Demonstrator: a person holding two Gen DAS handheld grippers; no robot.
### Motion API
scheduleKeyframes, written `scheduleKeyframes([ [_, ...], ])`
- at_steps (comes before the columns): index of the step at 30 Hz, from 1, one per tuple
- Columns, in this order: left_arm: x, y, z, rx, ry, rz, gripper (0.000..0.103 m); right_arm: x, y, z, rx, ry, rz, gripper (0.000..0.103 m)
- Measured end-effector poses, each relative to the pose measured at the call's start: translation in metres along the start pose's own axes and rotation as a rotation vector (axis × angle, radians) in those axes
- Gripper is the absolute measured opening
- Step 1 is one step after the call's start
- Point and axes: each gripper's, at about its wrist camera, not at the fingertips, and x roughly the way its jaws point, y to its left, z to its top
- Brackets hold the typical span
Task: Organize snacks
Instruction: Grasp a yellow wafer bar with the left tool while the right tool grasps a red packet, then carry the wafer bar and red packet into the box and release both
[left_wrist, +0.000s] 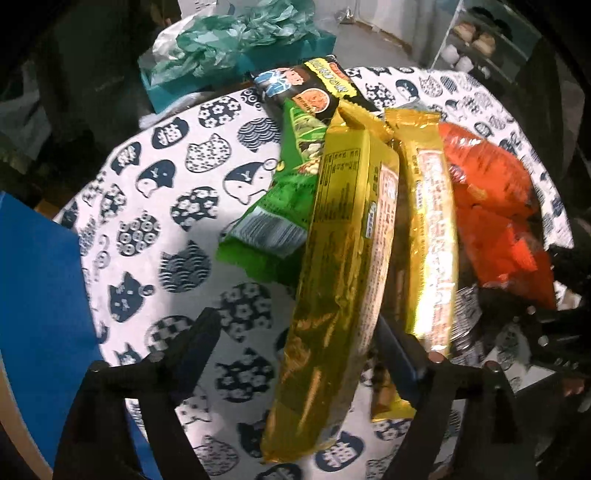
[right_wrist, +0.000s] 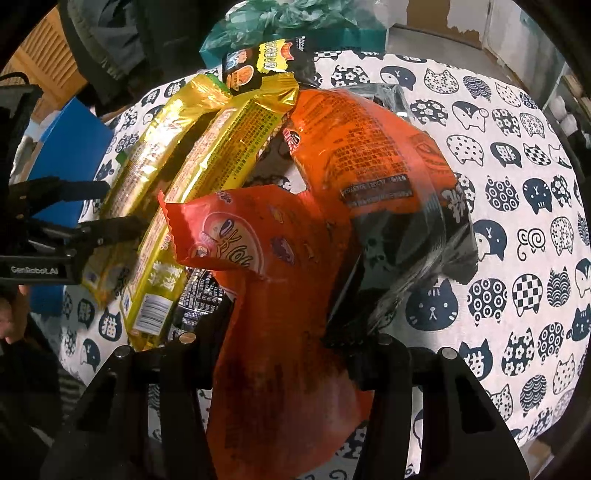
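Left wrist view, centre: our left gripper (left_wrist: 295, 354) stands wide, gold packet (left_wrist: 340, 280) loose between; right gripper (right_wrist: 291, 354) pinches orange packet (right_wrist: 280, 332), apparently aligning the row.

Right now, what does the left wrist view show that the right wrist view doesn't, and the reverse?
Only the left wrist view shows the green packet's front and a shoe rack. Only the right wrist view shows the orange-and-black bag and the orange packet between the right gripper's fingers. Both show the two gold packets, the black snack pack, the cat-print tablecloth and the teal box.
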Motion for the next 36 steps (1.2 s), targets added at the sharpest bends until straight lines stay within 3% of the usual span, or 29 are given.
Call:
scheduleKeyframes([
  [3, 0.004, -0.004, -0.002, 0.017, 0.011, 0.002, 0.077, 0.001, 0.002, 0.001, -0.011, 0.000, -0.009, 0.051],
  [8, 0.015, -0.020, -0.005, 0.100, 0.043, 0.027, 0.041, 0.002, 0.010, 0.004, -0.051, -0.010, -0.031, 0.044],
  [12, 0.006, -0.028, -0.007, 0.129, 0.014, 0.045, 0.032, -0.003, 0.011, 0.005, -0.066, -0.028, -0.044, 0.035],
  [36, -0.082, -0.007, -0.038, 0.085, -0.163, 0.086, 0.032, -0.066, 0.044, 0.012, -0.094, -0.154, 0.018, 0.032],
])
